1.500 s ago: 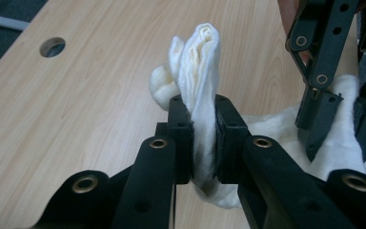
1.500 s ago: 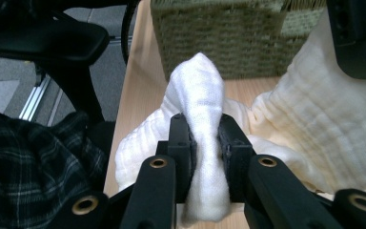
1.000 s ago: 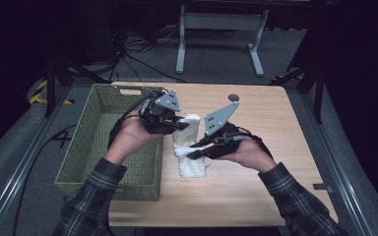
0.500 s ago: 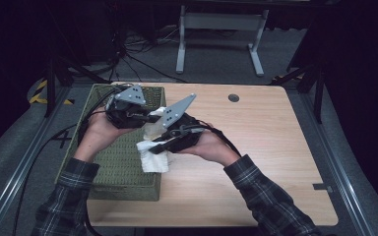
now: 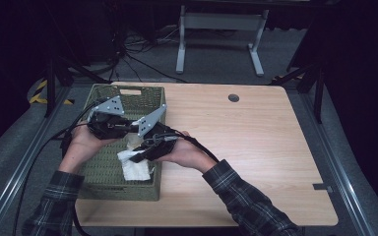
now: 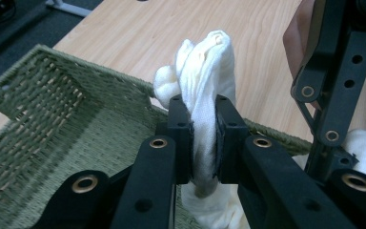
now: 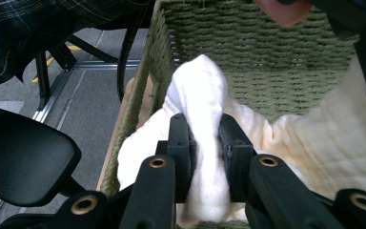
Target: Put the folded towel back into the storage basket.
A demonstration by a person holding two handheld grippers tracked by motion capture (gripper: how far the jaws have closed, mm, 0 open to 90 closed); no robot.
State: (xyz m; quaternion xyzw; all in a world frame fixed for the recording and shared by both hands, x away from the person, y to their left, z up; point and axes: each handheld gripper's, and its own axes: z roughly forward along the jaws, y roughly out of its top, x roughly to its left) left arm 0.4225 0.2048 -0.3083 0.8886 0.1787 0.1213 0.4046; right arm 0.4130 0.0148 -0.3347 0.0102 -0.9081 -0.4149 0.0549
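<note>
Over basket [image 5: 103,184]: white cloth [image 5: 135,169], hanging below both grippers.
Left gripper [image 6: 203,138]: fingers pinching cloth.
Right gripper [image 7: 205,152]: fingers pinching cloth.

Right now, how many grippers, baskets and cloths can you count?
Grippers: 2, the left gripper and the right gripper, both clamped on the cloth.
Baskets: 1, the green basket.
Cloths: 1, the white cloth, held over the basket.
Total: 4
</note>
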